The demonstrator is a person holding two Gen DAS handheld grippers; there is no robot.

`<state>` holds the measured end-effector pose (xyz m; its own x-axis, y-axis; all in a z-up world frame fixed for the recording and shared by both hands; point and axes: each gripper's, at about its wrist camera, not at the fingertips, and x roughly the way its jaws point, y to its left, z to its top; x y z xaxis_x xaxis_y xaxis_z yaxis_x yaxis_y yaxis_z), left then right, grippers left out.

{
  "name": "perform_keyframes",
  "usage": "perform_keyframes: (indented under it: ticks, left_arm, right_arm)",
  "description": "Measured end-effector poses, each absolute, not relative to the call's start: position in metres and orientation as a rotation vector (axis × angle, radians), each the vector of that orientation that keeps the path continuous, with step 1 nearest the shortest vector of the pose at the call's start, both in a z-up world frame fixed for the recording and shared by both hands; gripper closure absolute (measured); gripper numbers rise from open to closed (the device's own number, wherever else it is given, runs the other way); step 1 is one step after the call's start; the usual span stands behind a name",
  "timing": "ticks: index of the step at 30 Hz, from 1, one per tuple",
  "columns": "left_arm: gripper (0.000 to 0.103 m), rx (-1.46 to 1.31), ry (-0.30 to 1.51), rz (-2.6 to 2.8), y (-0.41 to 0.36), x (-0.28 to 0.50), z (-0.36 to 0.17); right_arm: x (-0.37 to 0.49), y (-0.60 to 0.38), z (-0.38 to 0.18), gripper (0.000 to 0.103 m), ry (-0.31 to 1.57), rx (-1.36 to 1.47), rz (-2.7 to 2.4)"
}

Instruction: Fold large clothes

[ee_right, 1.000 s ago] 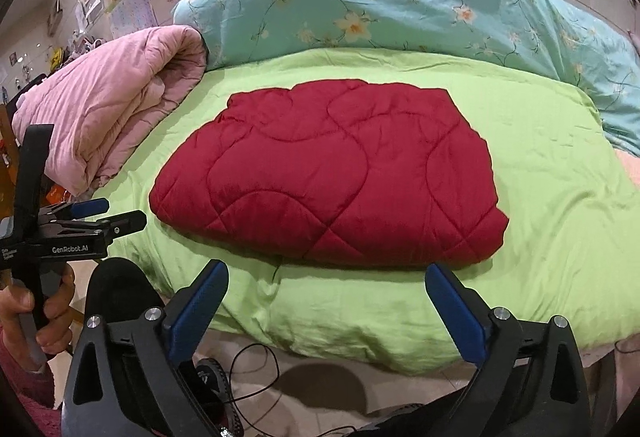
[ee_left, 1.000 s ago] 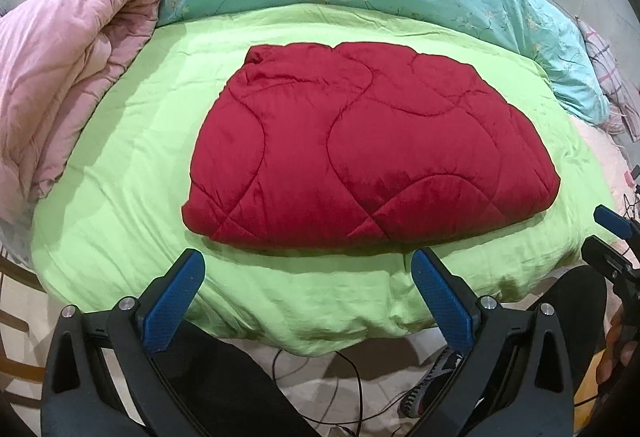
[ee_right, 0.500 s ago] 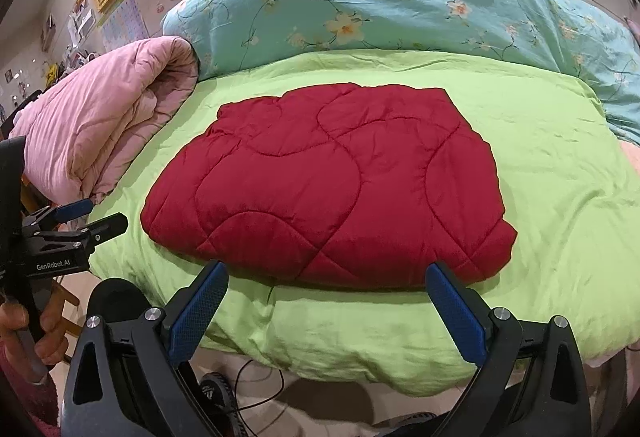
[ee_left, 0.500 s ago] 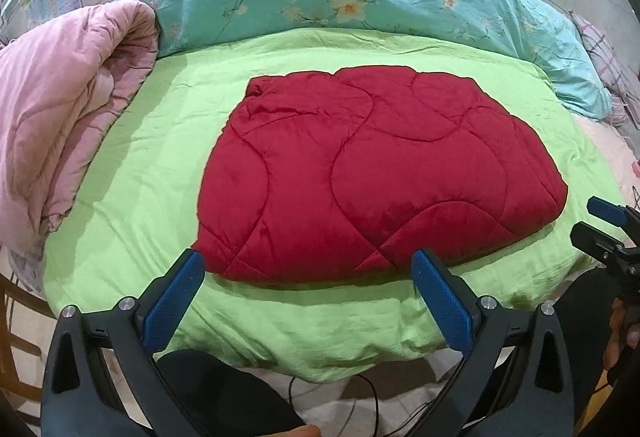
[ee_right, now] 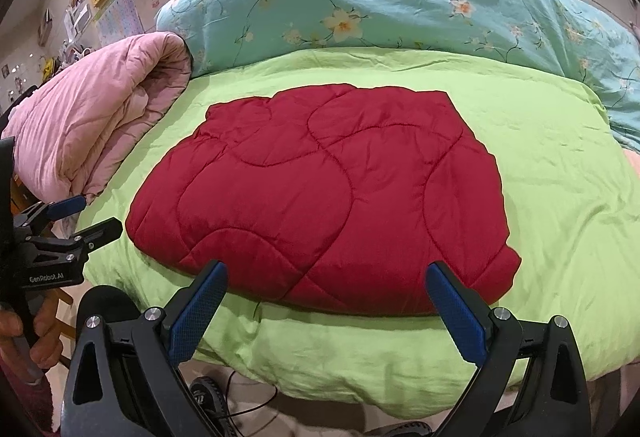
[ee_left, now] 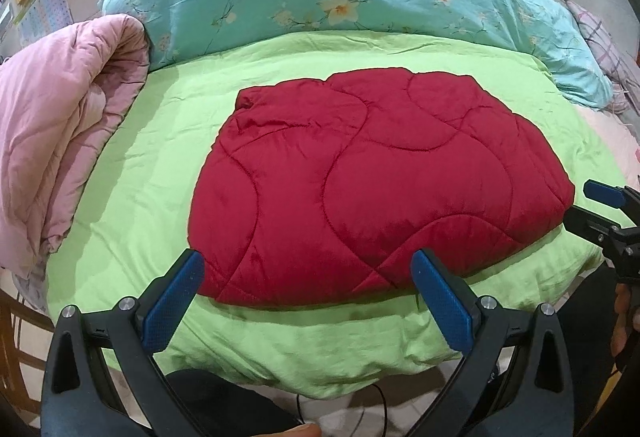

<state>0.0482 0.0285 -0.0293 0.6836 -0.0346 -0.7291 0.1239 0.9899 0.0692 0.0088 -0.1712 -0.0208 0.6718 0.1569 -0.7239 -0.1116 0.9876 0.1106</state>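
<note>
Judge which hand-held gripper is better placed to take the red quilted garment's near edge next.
Neither clearly: the left hand-held gripper and the right hand-held gripper both hover open over the near edge of the red quilted garment, each toward its own corner.

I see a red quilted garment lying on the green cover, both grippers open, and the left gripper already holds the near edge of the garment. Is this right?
Not quite. The left gripper holds nothing: in the left wrist view its fingers stand wide apart at the near edge of the red garment, pinching no cloth. The rest is right: the garment lies on the green cover and the right gripper is open too.
</note>
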Motion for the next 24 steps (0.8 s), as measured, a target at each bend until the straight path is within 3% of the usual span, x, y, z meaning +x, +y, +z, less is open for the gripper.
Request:
perform_keyframes:
  ticks: [24]
  left_arm:
    - [0.0, 0.062, 0.82, -0.141, 0.025, 0.072, -0.022]
  right_arm:
    - [0.035, -0.174, -0.018, 0.003, 0.828, 0.047, 0.153]
